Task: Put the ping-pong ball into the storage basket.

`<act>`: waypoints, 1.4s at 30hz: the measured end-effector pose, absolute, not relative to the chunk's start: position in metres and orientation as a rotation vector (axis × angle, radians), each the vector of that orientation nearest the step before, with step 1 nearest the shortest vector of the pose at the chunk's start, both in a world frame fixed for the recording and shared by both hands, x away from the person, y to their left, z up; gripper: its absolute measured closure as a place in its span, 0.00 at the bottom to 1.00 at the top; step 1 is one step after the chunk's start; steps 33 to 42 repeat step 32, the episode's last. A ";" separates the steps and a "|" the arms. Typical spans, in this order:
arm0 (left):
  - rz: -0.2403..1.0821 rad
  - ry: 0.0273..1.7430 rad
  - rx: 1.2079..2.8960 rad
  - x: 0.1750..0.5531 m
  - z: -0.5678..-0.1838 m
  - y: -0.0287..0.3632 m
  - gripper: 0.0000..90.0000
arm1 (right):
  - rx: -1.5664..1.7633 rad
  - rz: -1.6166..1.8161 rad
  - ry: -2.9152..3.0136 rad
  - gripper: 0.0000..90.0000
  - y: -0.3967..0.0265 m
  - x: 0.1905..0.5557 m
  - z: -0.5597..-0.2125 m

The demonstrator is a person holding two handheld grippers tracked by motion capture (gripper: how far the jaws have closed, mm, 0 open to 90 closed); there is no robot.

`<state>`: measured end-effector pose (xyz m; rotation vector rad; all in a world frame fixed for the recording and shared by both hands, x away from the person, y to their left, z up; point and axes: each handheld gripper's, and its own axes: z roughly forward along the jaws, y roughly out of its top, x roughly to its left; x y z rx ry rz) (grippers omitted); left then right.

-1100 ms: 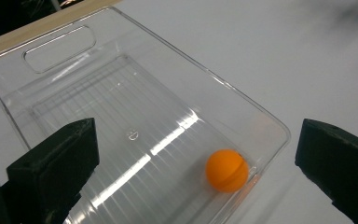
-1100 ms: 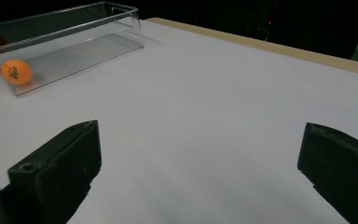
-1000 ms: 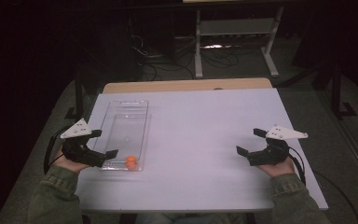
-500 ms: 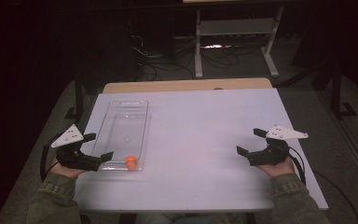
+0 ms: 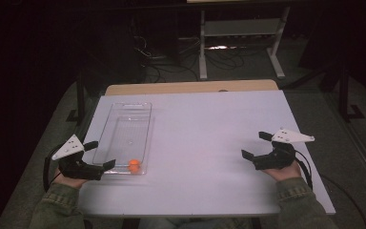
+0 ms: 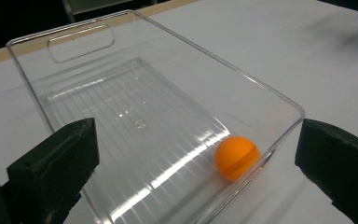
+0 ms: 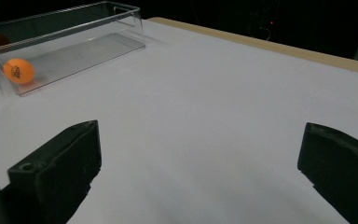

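Small dark printed mark on the orange ball (image 7: 18, 71), seen in the right gripper view; too small and blurred to be read. Faint embossed mark at the centre of the ribbed floor of the clear tray (image 6: 142, 124), seen in the left gripper view; shape visible, characters not legible. No legible text, number, brand or sign elsewhere.
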<state>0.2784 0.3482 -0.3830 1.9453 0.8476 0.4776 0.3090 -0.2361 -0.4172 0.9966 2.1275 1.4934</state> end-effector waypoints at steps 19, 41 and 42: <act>0.516 0.885 1.775 0.266 -0.398 0.363 0.00 | 0.999 1.498 2.126 0.00 -0.236 0.308 -0.417; 0.516 0.884 1.745 0.265 -0.397 0.365 0.00 | 0.996 1.480 2.130 0.00 -0.236 0.308 -0.417; 0.516 0.884 1.745 0.265 -0.397 0.365 0.00 | 0.996 1.480 2.130 0.00 -0.236 0.308 -0.417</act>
